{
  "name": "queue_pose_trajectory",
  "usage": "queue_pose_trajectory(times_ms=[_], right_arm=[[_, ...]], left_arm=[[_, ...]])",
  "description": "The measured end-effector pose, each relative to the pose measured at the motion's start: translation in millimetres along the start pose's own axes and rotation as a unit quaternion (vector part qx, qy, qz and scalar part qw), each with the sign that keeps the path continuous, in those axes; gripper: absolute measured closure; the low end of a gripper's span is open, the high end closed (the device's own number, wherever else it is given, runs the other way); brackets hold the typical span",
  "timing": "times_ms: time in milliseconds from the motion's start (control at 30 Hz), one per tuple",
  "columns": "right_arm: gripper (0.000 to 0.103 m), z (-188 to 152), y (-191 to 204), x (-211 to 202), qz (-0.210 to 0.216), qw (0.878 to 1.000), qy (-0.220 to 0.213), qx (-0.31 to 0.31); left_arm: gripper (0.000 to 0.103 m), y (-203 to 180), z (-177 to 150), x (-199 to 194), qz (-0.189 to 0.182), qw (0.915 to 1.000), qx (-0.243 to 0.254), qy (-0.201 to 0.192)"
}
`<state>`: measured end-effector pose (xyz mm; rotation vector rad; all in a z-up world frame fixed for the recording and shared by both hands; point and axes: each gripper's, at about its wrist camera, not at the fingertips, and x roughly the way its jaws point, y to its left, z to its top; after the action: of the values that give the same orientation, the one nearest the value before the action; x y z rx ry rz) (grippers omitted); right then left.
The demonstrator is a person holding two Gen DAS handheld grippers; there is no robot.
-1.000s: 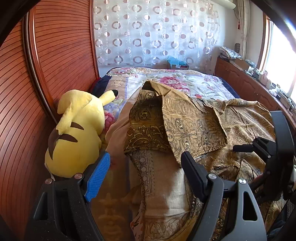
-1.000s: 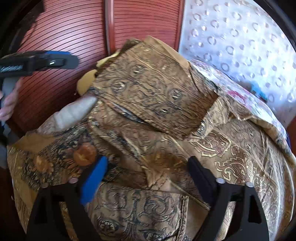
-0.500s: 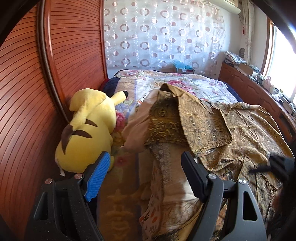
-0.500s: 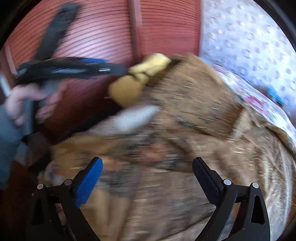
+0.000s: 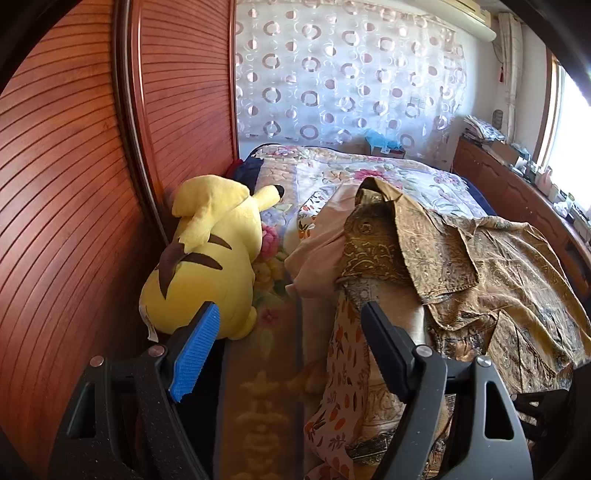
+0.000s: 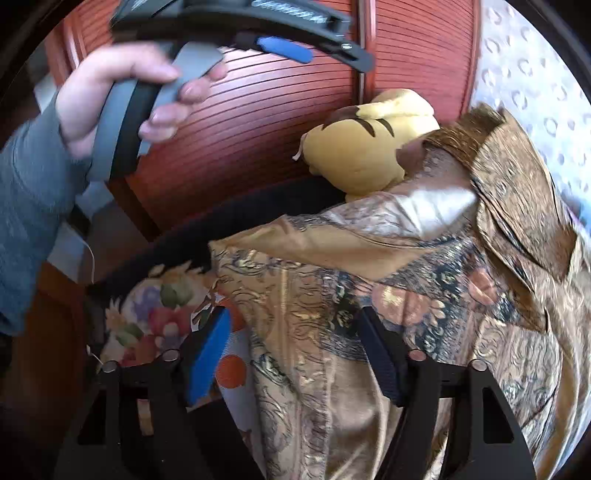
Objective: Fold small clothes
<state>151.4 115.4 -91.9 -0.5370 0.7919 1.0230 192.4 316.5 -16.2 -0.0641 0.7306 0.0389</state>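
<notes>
A brown and gold patterned garment (image 5: 480, 266) lies rumpled over a pale cushion (image 5: 317, 243) on the bed; it also fills the right wrist view (image 6: 424, 295). My left gripper (image 5: 291, 332) is open and empty, held above the bed's near left part, short of the garment's edge. My right gripper (image 6: 295, 336) is open and empty, low over the garment's near edge. The left gripper's body, held in a hand, shows at the top of the right wrist view (image 6: 240, 22).
A yellow plush toy (image 5: 207, 258) sits against the red wooden slatted wall (image 5: 74, 184) on the left. A floral bedspread (image 5: 369, 173) covers the bed. A wooden cabinet (image 5: 517, 192) runs along the right under the window. A patterned curtain (image 5: 351, 74) hangs behind.
Both grippers have pulled back and to the left from the garment. The left gripper has risen; the right one has swung left, and the left hand now shows large in its view.
</notes>
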Motion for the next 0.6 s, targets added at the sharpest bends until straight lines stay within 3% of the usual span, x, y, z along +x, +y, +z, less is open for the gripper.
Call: queue_pose_trajectory(times_ms=[67,133,200,367,600], right_arm=[[0.055,-2,5,0,-0.019,1.0,-0.006,-0.023],[0.08,-1,1,1,-0.024,1.0,-0.005,-0.018],[0.096,-2,-6,-2,-0.013,1.0,-0.003,-0.009],[0.098,-7,-29,-33,0.004,0.999,-0.031,0.027],[0.098,-24,-58,-82,-0.024,0.995,-0.075,0.066]], left_arm=[[0.023,1,0,3,-0.004,1.0,-0.006,0.001],[0.023,1,3,8,-0.01,0.9999,-0.009,0.002],[0.023,-2,10,17,-0.019,0.9998,-0.01,0.004],[0.023,-20,49,49,-0.063,0.9979,0.007,0.011],[0.023,-60,103,104,-0.118,0.9925,0.027,0.021]])
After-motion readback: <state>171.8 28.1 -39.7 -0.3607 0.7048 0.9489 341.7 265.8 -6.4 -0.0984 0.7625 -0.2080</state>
